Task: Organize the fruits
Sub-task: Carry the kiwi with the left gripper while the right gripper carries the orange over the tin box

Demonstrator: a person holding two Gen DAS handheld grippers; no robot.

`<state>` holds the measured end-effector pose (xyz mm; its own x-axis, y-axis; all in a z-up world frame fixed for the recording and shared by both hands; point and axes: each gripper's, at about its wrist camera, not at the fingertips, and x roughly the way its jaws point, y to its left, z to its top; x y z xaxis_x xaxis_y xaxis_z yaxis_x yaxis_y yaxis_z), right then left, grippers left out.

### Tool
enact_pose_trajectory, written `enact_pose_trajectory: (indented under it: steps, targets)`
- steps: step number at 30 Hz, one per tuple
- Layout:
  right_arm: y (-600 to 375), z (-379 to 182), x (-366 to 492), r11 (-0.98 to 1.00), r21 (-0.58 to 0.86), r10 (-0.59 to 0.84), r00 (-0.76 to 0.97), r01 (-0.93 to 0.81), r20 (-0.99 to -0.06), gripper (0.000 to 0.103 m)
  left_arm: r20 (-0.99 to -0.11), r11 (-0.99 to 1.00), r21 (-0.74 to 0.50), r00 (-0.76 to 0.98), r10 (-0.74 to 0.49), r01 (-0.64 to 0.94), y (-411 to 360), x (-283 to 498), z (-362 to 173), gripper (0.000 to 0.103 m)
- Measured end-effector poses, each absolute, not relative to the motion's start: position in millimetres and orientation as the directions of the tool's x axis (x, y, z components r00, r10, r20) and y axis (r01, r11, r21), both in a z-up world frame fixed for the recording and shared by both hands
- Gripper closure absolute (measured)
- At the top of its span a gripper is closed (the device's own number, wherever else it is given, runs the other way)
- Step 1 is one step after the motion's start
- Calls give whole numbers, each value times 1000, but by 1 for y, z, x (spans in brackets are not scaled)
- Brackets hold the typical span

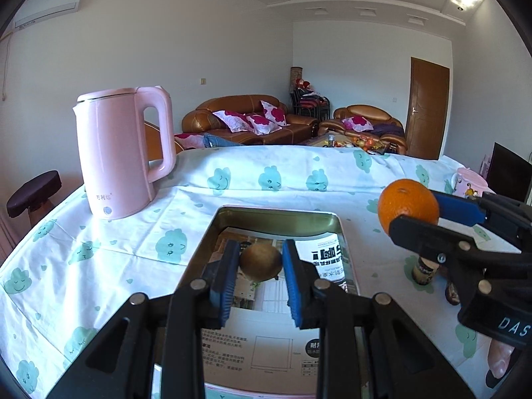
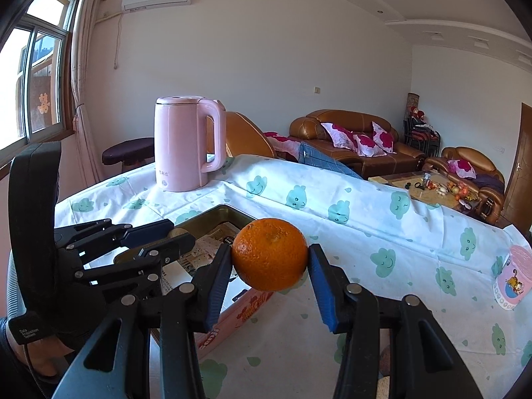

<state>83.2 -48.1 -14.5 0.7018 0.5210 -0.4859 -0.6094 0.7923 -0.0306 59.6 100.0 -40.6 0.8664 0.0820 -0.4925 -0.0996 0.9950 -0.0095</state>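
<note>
A brown kiwi (image 1: pixel 261 262) was clamped between the blue pads of the left gripper (image 1: pixel 261 277) and was held over the open metal tin (image 1: pixel 345 252), whose bottom was lined with printed paper. The tin was set near the middle of the table (image 1: pixel 109 252), which was covered with a white cloth printed with green clouds.

An orange (image 2: pixel 270 254) was gripped between the pads of the right gripper (image 2: pixel 271 277) and was carried clear of the cloth, just beside the tin's right-hand edge. In the left wrist view the same orange was seen to the right of the tin, above the table.

A pink kettle (image 1: pixel 119 153) was stood towards the table's far left corner, well apart from both fruits. A pink cartoon-printed cup (image 2: pixel 513 276) was seen at the table's right edge, and a small dark jar (image 1: pixel 425 269) was placed on the cloth to the right of the tin.
</note>
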Motion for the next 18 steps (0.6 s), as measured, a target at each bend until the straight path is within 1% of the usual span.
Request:
enact_pose_trajectory:
  steps: [7,18]
  targets:
    - [-22,-30,95,772,-23,531,665,-635,-525,54,-521,990,-41,849,92,-133,123,70,-49,75]
    - [15,-58,111,746,-20,522,604,-665,-602,54,-555,982,-39,821,131,-183,139,78,-60,74]
